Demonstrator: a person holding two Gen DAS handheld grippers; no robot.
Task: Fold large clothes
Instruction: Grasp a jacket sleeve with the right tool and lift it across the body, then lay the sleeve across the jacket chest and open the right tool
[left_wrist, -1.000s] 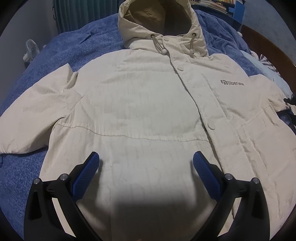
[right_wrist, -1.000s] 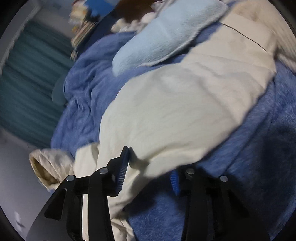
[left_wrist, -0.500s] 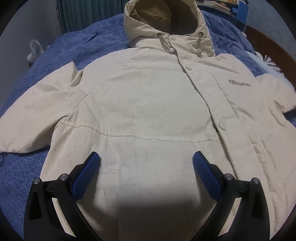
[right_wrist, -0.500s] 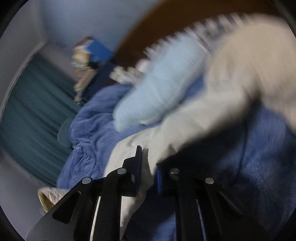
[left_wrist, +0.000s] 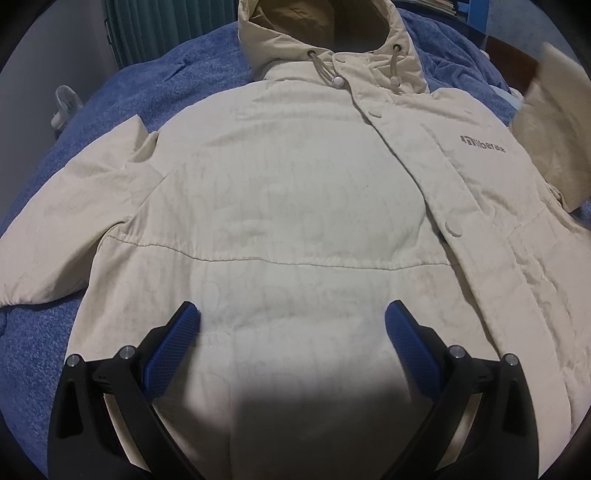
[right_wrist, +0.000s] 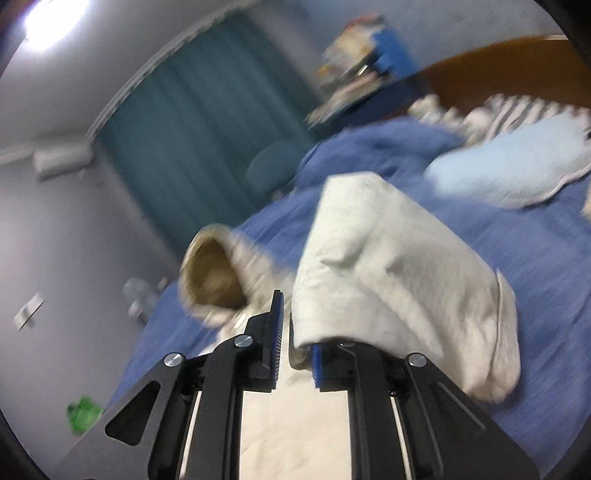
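- On the bed, over a blue fleece blanket (left_wrist: 207, 70), a cream hooded jacket (left_wrist: 295, 206) lies face up, snapped shut down the front, its hood (left_wrist: 325, 29) toward the far end by the teal curtain (right_wrist: 207, 122).
- Left hand-held gripper (left_wrist: 291, 317) hovers above the jacket's lower front panel, its blue pads (left_wrist: 173, 354) spread wide apart with nothing between them.
- Right hand-held gripper (right_wrist: 295, 332) has its fingers drawn close together, pinching the cream fabric of the jacket's sleeve (right_wrist: 399, 273); the sleeve is lifted off the blanket and drapes over the gripper's right-hand finger.
- From the left wrist view, that raised sleeve (left_wrist: 550, 122) shows blurred at the right edge, standing above the jacket's shoulder.
- The other sleeve (left_wrist: 70, 206) lies flat on the blanket, stretched out to the side.
- A pale blue pillow (right_wrist: 509, 166) rests near the wooden headboard (right_wrist: 509, 70), apart from the jacket.
- Grey lettering (left_wrist: 484, 146) marks the chest.
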